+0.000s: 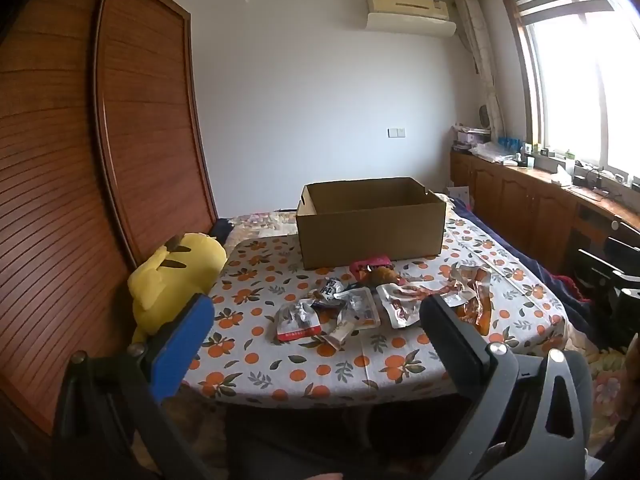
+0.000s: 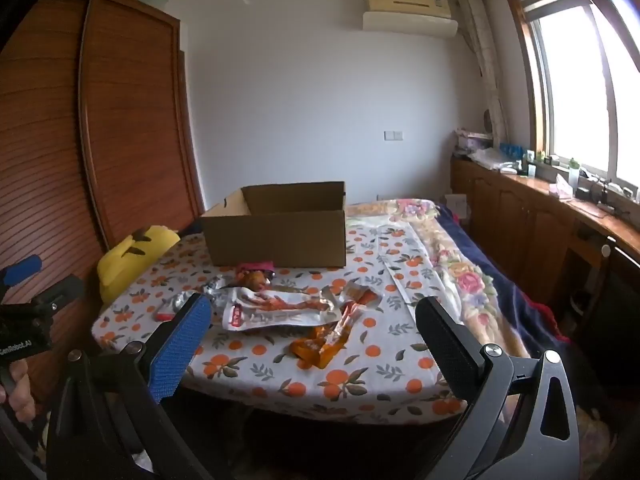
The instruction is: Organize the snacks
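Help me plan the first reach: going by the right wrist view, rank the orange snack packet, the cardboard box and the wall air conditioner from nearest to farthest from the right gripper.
1. Orange snack packet: on the tablecloth, just ahead of the open right gripper.
2. Cardboard box: farther back on the table, left of centre.
3. Air conditioner: high on the far wall.
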{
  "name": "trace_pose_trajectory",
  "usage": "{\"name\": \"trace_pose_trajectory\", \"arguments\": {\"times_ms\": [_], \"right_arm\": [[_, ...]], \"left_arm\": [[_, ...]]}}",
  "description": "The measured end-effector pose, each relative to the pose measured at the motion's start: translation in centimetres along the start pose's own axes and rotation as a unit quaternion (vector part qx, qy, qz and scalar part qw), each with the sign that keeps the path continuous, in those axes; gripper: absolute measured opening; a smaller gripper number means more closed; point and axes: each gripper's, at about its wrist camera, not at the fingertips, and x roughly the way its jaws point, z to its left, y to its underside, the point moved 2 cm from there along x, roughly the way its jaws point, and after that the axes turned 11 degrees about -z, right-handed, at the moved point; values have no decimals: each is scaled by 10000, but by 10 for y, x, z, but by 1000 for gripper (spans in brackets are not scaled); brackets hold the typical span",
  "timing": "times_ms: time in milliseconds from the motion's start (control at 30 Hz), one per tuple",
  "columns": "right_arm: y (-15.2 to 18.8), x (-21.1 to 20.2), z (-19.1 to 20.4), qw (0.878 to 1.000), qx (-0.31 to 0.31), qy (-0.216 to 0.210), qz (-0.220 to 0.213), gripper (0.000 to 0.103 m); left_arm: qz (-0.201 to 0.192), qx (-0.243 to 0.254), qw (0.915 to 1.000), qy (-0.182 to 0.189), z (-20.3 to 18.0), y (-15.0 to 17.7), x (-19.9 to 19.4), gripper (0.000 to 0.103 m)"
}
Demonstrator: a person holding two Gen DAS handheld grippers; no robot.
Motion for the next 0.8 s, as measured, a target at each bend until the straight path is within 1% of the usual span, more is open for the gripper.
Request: {"name": "trace_pose_trajectory", "arguments": {"times_ms": [800], "right_arm": [[0,0,0,10000,3,0,7,103]], "left_arm": [[-47,24,10000,-16,2,-2,-4,103]]}}
